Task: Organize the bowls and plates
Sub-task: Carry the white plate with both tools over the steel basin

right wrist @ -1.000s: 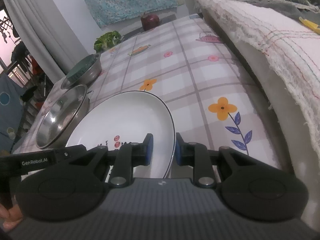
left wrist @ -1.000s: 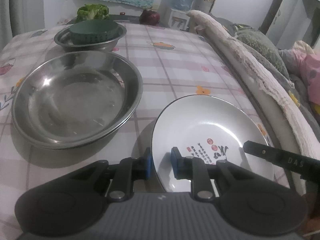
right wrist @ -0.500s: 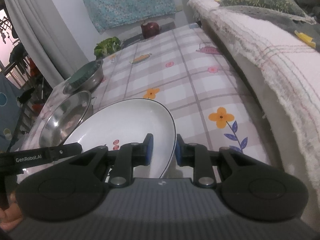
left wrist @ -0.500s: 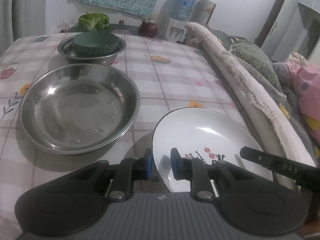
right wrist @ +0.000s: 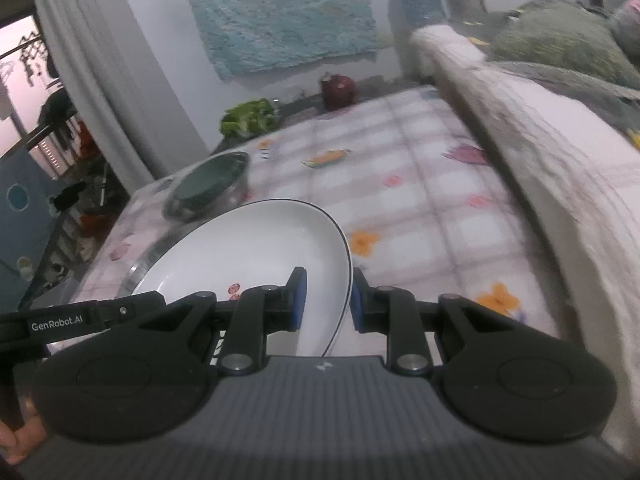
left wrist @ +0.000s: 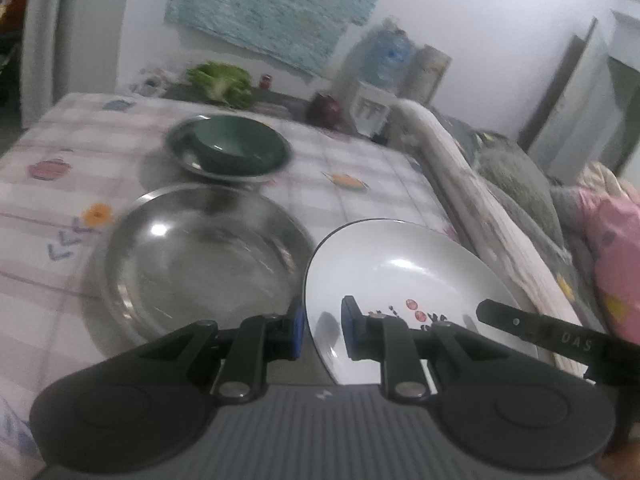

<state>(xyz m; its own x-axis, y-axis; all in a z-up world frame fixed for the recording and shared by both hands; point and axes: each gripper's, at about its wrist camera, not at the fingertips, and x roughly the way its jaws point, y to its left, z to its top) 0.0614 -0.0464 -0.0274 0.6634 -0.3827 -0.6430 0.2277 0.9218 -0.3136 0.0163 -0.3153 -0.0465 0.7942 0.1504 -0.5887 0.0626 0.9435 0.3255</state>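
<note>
A white plate (left wrist: pixel 404 276) with a dark rim and small red and black markings hangs above the checked tablecloth. My left gripper (left wrist: pixel 322 330) is shut on its left rim, and my right gripper (right wrist: pixel 328 306) is shut on its right rim (right wrist: pixel 344 256). Left of the plate lies a large steel dish (left wrist: pixel 192 256). Beyond it a dark green bowl (left wrist: pixel 236 148) sits inside a smaller steel bowl. In the right wrist view the white plate (right wrist: pixel 256 248) covers most of the large dish, and the green bowl (right wrist: pixel 208 188) shows behind it.
A towel-draped sofa edge (left wrist: pixel 472 192) with cushions runs along the table's right side. Green vegetables (left wrist: pixel 222 82) and a dark red jar (left wrist: pixel 325 110) stand at the far end, a water bottle (left wrist: pixel 386 58) behind them. The tablecloth (right wrist: pixel 424 208) is bare to the right.
Both grippers have risen with the white plate held between them, lifting it off the cloth. The steel dish and green bowl now appear lower and farther away.
</note>
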